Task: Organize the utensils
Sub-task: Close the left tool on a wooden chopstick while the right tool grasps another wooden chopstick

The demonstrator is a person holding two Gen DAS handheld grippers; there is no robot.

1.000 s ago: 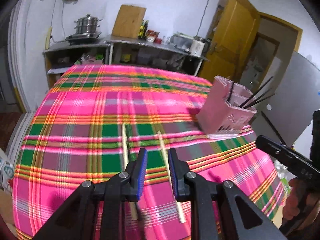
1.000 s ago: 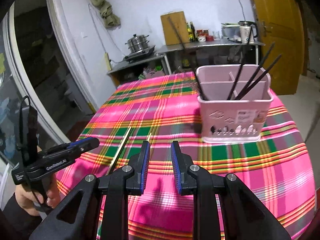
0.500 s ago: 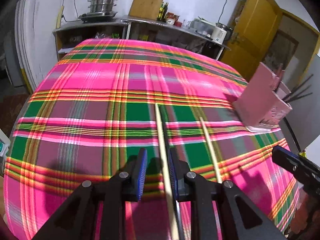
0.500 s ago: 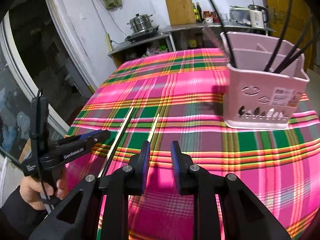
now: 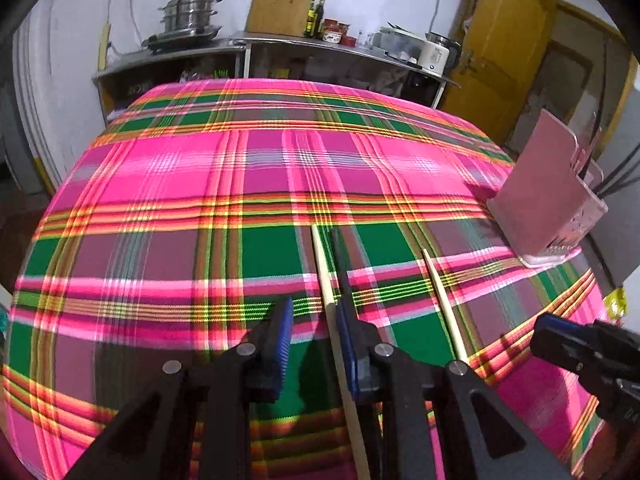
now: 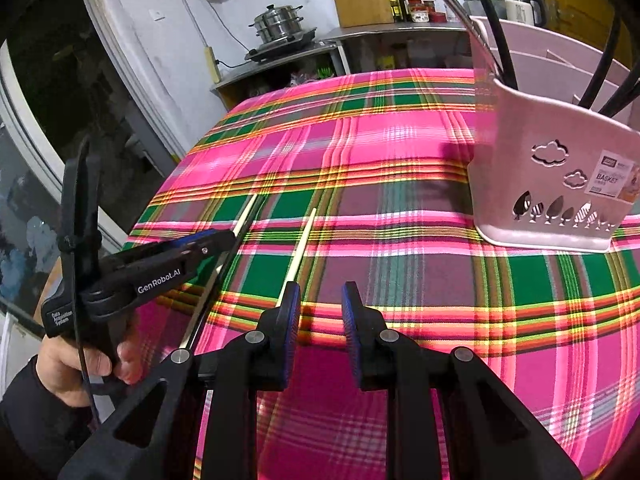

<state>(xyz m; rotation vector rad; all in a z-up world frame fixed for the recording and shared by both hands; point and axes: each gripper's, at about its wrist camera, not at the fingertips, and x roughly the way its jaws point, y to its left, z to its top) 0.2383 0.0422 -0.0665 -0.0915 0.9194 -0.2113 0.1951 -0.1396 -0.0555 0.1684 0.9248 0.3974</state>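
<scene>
While I look along the left gripper (image 5: 312,338), I note its jaws stand apart with one pale chopstick (image 5: 326,280) lying on the tablecloth (image 5: 160,184) between them, close against the right-hand pad (image 5: 346,344). I cannot confirm contact from this view. A second chopstick (image 5: 442,300) lies just beside, outside the jaws, and the pink holder (image 5: 544,196) stands well apart at the right edge. My judgement: before closing, I should shift slightly right so the stick sits centred between the pads, then close low so the pads meet the stick squarely.

From the right wrist view, the right gripper (image 6: 320,320) is also open and holds nothing, hovering over the cloth near the second chopstick's (image 6: 302,240) near end. The left gripper (image 6: 212,242) sits low over the first chopstick (image 6: 244,216). The holder (image 6: 548,184) already carries dark utensils; I would lift the stick level to clear its rim.
</scene>
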